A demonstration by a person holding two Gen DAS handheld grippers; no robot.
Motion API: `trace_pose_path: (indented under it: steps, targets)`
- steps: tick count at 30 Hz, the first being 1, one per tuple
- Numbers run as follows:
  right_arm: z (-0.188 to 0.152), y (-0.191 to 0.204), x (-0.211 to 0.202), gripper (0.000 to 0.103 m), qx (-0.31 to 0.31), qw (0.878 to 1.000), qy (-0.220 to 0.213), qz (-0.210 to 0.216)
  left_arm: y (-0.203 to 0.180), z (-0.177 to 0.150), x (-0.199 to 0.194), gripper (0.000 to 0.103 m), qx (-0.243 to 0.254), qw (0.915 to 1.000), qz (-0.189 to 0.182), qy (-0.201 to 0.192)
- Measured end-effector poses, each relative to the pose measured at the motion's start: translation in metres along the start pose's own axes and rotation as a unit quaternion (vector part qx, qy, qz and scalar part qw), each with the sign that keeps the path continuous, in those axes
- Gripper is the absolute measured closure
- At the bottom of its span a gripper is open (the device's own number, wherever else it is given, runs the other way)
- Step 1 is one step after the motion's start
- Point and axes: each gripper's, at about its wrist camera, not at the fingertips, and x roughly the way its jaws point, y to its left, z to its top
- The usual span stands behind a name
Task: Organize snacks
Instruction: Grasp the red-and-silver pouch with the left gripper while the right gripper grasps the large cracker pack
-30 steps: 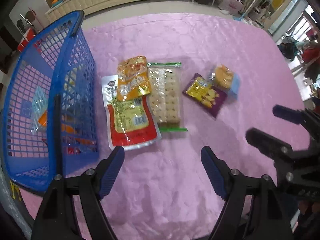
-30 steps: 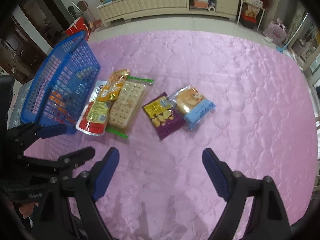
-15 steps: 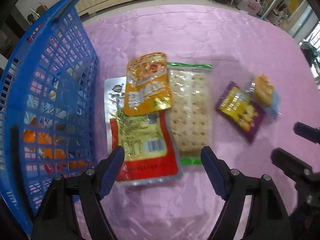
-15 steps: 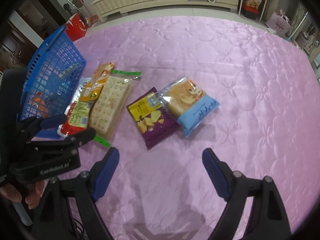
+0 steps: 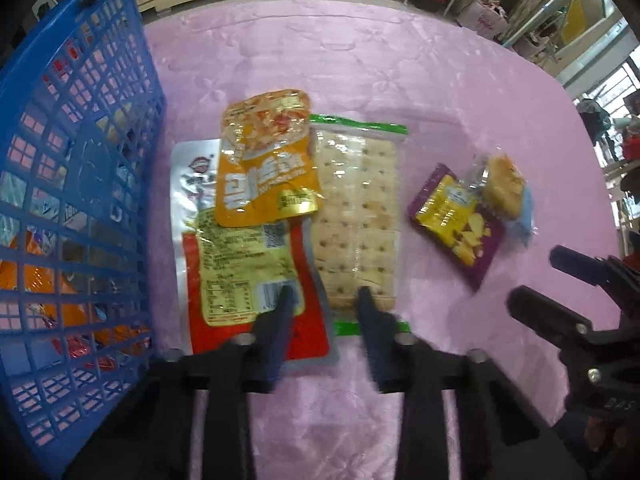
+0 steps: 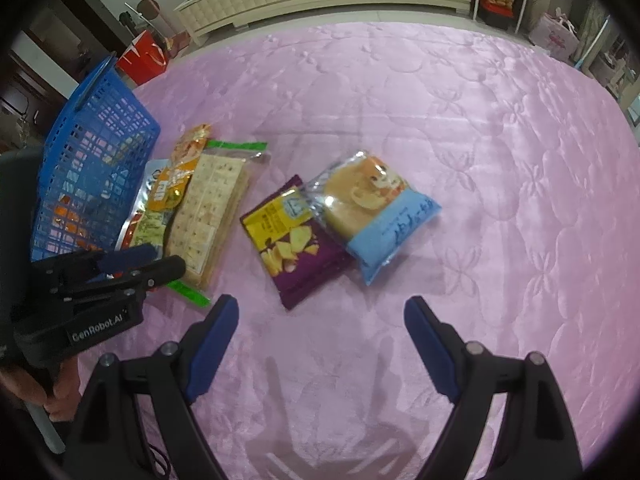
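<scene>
Since half a second earlier the left gripper had narrowed its jaws to a small gap over the near ends of the red pouch and cracker pack beside the blue basket, gripping nothing yet, while the right gripper hung wide open and empty near the purple chip bag.

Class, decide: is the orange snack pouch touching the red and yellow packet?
Touching. In the left wrist view the orange snack pouch lies overlapping the red and yellow packet, covering its upper part.
</scene>
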Motion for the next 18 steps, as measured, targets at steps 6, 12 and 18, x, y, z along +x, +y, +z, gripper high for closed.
trace_pose_path:
  steps: [6,12,18]
  targets:
    - [0.003,0.015,0.003,0.015,0.005,1.000,0.005,0.016,0.004,-0.006,0.000,0.099,0.002,0.9999,0.014,-0.003]
    - [0.010,0.027,0.011,0.015,0.004,1.000,0.013,0.013,0.007,-0.022,-0.015,0.100,-0.002,0.9998,-0.021,-0.007]
    - [0.031,0.041,0.025,0.015,0.005,1.000,0.023,0.012,0.013,-0.030,-0.020,0.101,-0.016,0.9992,-0.029,-0.022]
